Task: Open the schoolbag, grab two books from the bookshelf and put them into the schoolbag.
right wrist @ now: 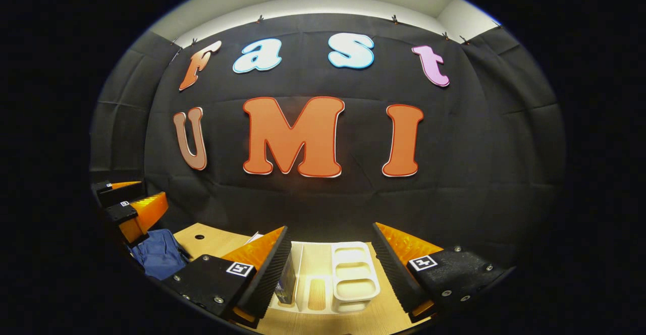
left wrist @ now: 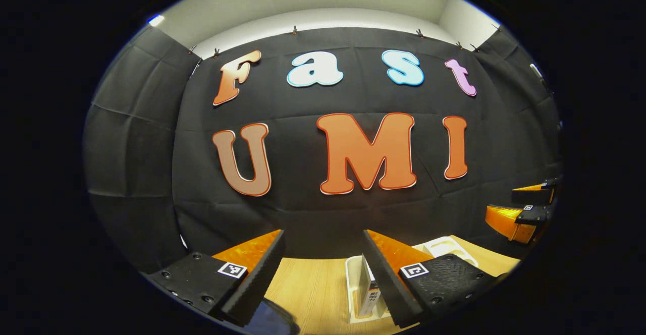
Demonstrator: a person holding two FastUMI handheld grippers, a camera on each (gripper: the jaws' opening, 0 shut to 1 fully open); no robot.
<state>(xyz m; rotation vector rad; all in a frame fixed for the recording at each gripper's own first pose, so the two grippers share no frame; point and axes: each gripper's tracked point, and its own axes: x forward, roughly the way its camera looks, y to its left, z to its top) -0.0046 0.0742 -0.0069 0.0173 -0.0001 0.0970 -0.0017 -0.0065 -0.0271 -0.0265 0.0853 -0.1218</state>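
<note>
A white bookshelf rack (right wrist: 353, 274) stands on the wooden table (right wrist: 212, 239), straight ahead of my right gripper (right wrist: 330, 229), which is open and holds nothing. A book (right wrist: 286, 279) stands upright in the rack's left part, just behind my right gripper's left finger. The dark blue schoolbag (right wrist: 159, 254) lies on the table to the left, under my left gripper (right wrist: 132, 197). In the left gripper view, my left gripper (left wrist: 324, 236) is open and empty above the table (left wrist: 313, 289), with the bookshelf rack (left wrist: 353, 274) and a book (left wrist: 370, 299) by its right finger. The schoolbag (left wrist: 272, 320) peeks in at the bottom.
The black cloth wall closes the booth just behind the table's far edge. My right gripper (left wrist: 525, 205) hangs in the air at the far right of the left gripper view. Bare wood lies between the bag and the rack.
</note>
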